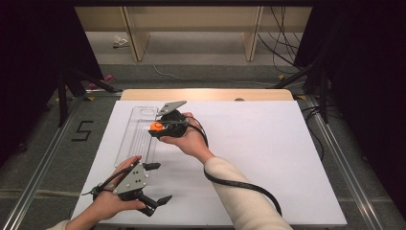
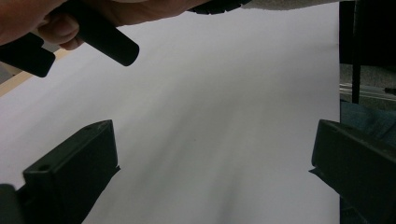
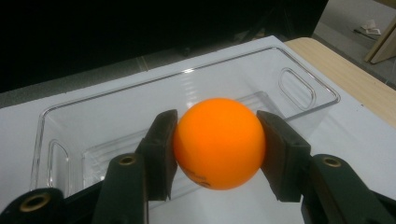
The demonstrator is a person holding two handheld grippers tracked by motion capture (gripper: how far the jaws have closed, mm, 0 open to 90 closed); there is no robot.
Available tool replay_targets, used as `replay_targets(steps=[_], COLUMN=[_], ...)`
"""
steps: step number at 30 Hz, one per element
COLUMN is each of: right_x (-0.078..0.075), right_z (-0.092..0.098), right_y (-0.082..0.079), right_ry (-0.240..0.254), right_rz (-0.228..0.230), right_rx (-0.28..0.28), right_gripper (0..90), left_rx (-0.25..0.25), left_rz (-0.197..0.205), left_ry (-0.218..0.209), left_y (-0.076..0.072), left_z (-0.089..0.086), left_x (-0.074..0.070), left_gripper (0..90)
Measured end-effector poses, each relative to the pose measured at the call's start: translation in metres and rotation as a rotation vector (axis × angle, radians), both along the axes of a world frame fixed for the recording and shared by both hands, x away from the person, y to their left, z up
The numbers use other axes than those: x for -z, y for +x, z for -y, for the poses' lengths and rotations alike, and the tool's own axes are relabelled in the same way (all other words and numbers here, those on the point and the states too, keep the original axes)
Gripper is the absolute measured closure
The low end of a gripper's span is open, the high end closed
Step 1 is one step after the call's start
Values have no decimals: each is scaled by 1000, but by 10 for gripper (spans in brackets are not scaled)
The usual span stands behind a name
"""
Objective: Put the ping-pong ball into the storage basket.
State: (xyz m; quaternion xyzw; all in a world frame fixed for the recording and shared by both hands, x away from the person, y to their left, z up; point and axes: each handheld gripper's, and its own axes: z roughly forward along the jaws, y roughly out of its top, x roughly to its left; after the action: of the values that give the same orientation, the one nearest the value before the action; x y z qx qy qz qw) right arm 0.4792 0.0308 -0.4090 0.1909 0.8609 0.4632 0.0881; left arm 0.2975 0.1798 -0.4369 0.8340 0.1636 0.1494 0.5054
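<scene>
- My right gripper [image 3: 217, 154] had its jaws clamped on the orange ball [image 3: 218, 142], held above the near edge of the clear tray [image 3: 299, 100] on the white worktop [image 1: 249, 158].
- My left gripper [image 1: 154, 183] sat low near the worktop's front edge, jaws wide, nothing between them.
- Risk: the ball was smooth and round and pinched only at its sides, so I judged it could squirt out if the grip eased early.
- Risk: released from a height, it would likely bounce off the hard tray and roll away.
</scene>
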Motion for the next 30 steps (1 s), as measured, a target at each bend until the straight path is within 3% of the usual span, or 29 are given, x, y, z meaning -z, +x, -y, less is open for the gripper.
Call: replay_targets(steps=[30], right_x=[2], right_z=[-23], right_y=[10], right_ry=[-24], right_rz=[-14], right_rx=[-15], right_gripper=[515], left_rx=[7], left_rz=[-2], left_ry=[2], left_y=[-1], left_z=[0], left_x=[0], left_gripper=[0])
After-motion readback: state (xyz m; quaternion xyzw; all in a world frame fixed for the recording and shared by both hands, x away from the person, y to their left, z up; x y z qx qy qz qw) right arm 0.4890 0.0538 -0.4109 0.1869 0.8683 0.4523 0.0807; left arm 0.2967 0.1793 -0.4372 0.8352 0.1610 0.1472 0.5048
